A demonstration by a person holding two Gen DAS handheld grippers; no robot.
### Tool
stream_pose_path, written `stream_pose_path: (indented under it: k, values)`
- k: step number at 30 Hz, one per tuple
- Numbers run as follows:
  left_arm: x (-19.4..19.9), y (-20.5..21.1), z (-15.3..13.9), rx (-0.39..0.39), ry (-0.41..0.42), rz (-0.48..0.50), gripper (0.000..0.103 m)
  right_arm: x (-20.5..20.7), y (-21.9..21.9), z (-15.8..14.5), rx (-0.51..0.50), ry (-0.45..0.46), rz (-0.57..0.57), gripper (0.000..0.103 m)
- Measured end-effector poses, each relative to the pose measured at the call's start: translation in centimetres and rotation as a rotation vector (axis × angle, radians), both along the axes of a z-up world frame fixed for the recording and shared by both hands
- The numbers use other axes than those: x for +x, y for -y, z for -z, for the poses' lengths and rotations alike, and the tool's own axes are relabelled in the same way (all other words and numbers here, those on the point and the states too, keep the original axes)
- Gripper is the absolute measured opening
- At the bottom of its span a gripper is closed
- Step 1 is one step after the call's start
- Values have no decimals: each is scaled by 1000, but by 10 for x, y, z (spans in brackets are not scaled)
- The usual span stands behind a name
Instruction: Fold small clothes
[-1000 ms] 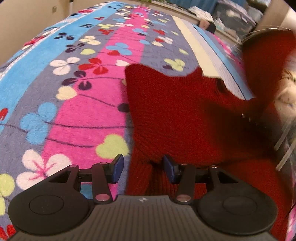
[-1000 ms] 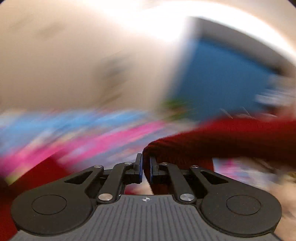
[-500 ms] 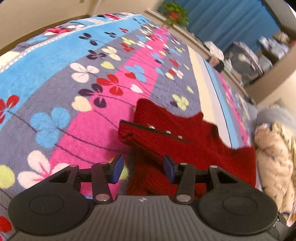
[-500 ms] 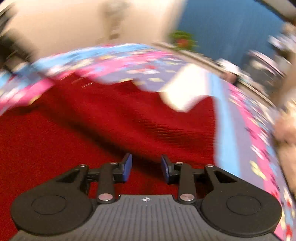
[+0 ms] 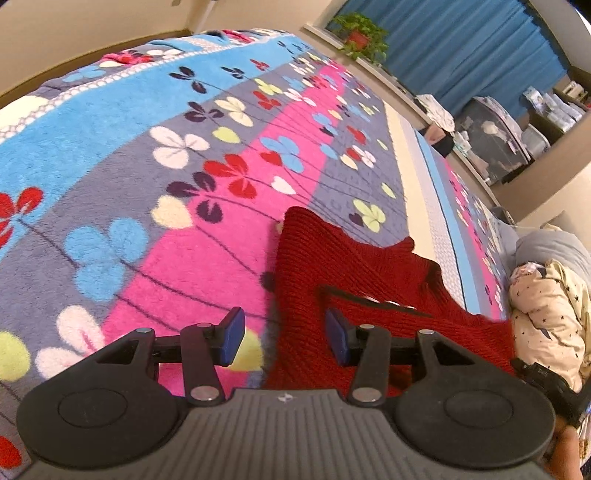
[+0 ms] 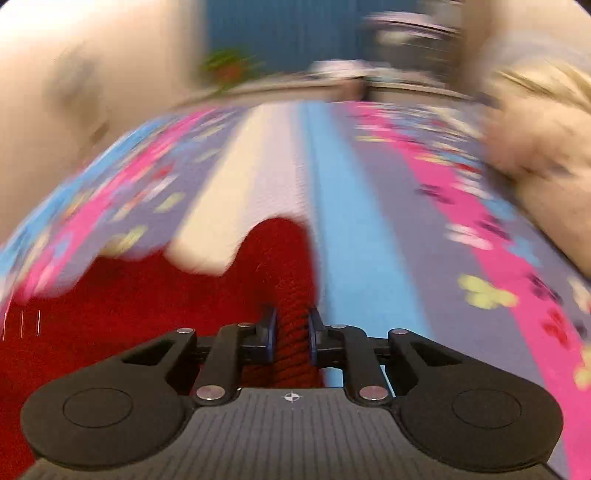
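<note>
- The left gripper (image 5: 284, 339) hangs over the near left edge of the red ribbed knitted garment (image 5: 332, 266). Its blue pads stand apart and press on nothing; the left pad is above the blanket, the right one above the knit.
- The right gripper (image 6: 291, 334) has just been closing, and its jaws are now clamped on a narrow ribbed strip of the same red garment (image 6: 291, 258), which runs between the pads and forward from them.
- The garment lies flat on the fleece blanket with pink, blue and grey stripes and a flower pattern (image 5: 147, 184). A dark-edged band with small metal snaps (image 5: 384, 303) crosses the knit just beyond the left gripper.
- A black strap or sleeve cuff (image 5: 550, 384) shows at the lower right edge of the left wrist view; I cannot tell exactly what it is.
- To the right of the garment, a cream padded cloth with small dark stars (image 5: 550, 314) is bunched on the bed, near but apart from the knit.
- The right wrist view is blurred, so this cream heap (image 6: 535, 155) is perhaps the same cloth.
- Far back, a green potted plant in a red pot (image 5: 360, 35) stands on a ledge before a blue curtain (image 5: 461, 44).
</note>
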State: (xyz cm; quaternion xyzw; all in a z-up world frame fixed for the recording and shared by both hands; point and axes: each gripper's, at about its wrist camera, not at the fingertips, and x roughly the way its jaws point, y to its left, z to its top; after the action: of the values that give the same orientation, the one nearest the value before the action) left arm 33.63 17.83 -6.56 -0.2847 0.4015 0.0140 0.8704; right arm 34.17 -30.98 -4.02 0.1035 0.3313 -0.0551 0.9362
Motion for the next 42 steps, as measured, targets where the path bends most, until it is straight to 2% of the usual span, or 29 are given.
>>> stream_pose_path:
  k: [2, 3, 5, 7, 8, 9, 10, 11, 12, 13, 14, 17, 19, 22, 25, 28, 31, 32, 33, 34, 35, 37, 38, 39, 40, 41, 42]
  values:
    - [0, 4, 0, 1, 3, 18, 53, 2, 22, 11, -39, -45, 161, 17]
    - [0, 6, 0, 3, 4, 26, 53, 1, 29, 16, -47, -64, 182, 17]
    - [0, 11, 0, 18, 8, 39, 53, -13, 35, 20, 4, -24, 146, 17]
    - [1, 16, -1, 30, 22, 50, 53, -31, 29, 17, 14, 74, 73, 17]
    - [0, 20, -2, 33, 34, 60, 53, -39, 28, 14, 21, 107, 32, 21]
    - [-1, 23, -3, 34, 46, 68, 53, -43, 25, 15, 31, 124, -20, 29]
    - [-2, 26, -3, 33, 59, 78, 53, -45, 20, 19, 37, 110, -82, 33]
    - [-3, 30, -4, 31, 73, 94, 53, -41, 15, 27, 23, 51, -131, 36]
    - [-3, 34, -4, 29, 85, 108, 53, -35, 9, 41, -23, -48, -166, 37]
    - [-4, 36, -4, 26, 95, 118, 53, -34, 3, 50, -106, -92, -172, 45]
    - [-5, 39, -4, 18, 109, 128, 53, -38, 2, 49, -131, -70, -150, 54]
    - [-3, 45, -3, -10, 148, 146, 53, -47, 9, 33, -50, -43, -60, 52]
    - [1, 51, 0, -22, 160, 157, 53, -67, 4, 22, -41, -4, -37, 52]
    - [14, 54, 19, -151, 67, 144, 53, -95, -5, 16, -30, -8, -77, 52]
    - [19, 57, 34, -231, -3, 118, 53, -126, -2, 15, 25, -26, -96, 52]
    - [26, 55, 41, -268, -2, 83, 53, -148, 2, 20, 92, -66, -103, 52]
    - [31, 43, 53, -329, -4, -9, 52, -151, -1, 36, 79, -126, -88, 52]
    - [34, 43, 57, -338, -16, -16, 42, -149, -2, 39, 73, -137, -81, 52]
    - [36, 43, 57, -314, -25, -12, 9, -148, -3, 41, 72, -140, -83, 52]
    - [35, 44, 52, -267, -25, -9, 8, -147, -5, 43, 60, -137, -91, 52]
    - [32, 45, 43, -243, 12, -5, 8, -147, -8, 45, 36, -135, -97, 52]
    - [22, 49, 19, -180, 131, 12, 8, -148, -10, 45, 6, -134, -102, 52]
    - [17, 54, 8, -106, 204, 29, 8, -149, -10, 45, 4, -134, -103, 52]
    - [15, 60, 4, -12, 238, 40, 9, -151, -9, 43, 5, -133, -98, 52]
    - [18, 64, 8, 58, 207, 41, 10, -152, -7, 43, 4, -134, -90, 52]
    - [22, 66, 17, 74, 144, 43, 12, -153, -5, 42, 2, -137, -81, 52]
    - [27, 63, 29, 48, 66, 40, 12, -156, -2, 41, 2, -144, -67, 52]
